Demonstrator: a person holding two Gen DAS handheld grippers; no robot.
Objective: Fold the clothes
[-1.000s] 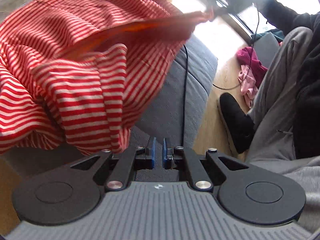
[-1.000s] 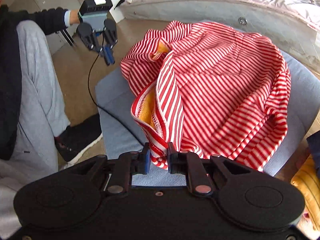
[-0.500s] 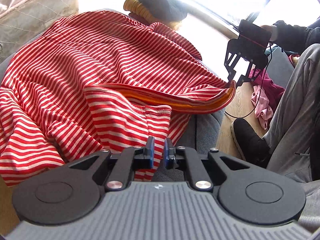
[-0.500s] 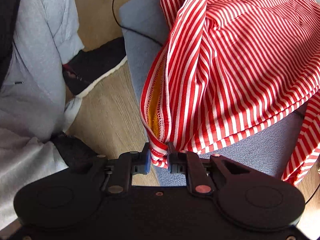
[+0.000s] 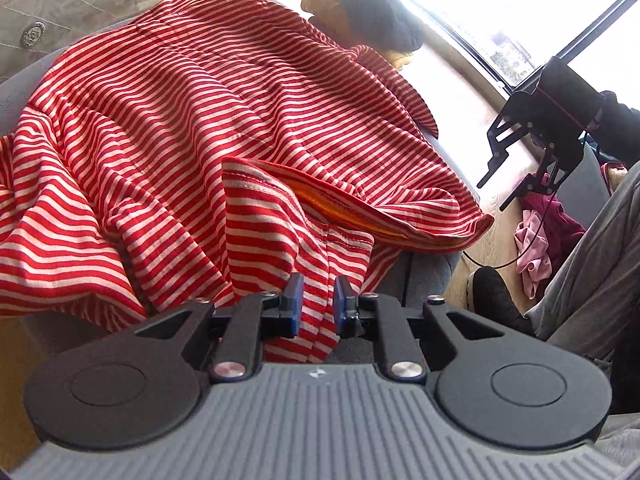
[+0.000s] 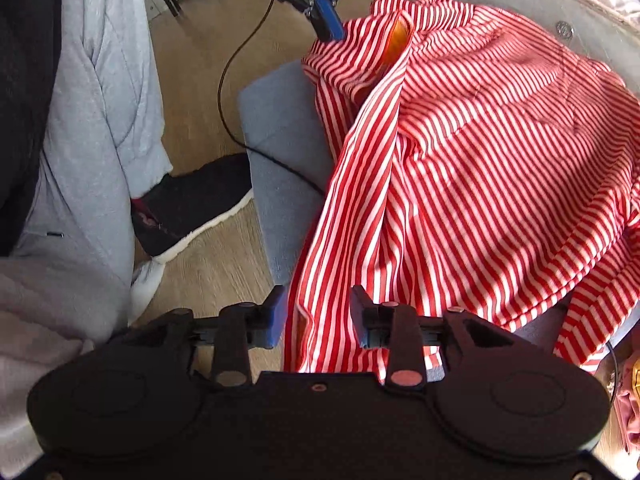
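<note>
Wooden floor (image 6: pixel 208 264) surrounds the grey upholstered seat (image 6: pixel 280 128) that carries your red-and-white striped garment (image 5: pixel 192 120). It lies crumpled over most of the seat, spilling past the near and side edges, its orange lining showing at an open hem.

Your left gripper (image 5: pixel 316 304) has its fingers spread, with a fold of striped cloth lying loose between them at the seat's edge. Your right gripper (image 6: pixel 316 316) is spread wider, cloth hanging between its fingers but not pinched.

A black cable (image 6: pixel 224 80) trails across the seat's bare corner and passes under the garment. Your black shoe (image 6: pixel 192 204) and grey trouser leg (image 6: pixel 104 80) sit close beside that corner. Pink and maroon clothes (image 5: pixel 536 240) are heaped on the floor, and a yellow and black pile (image 5: pixel 372 20) lies beyond the seat's far edge.
</note>
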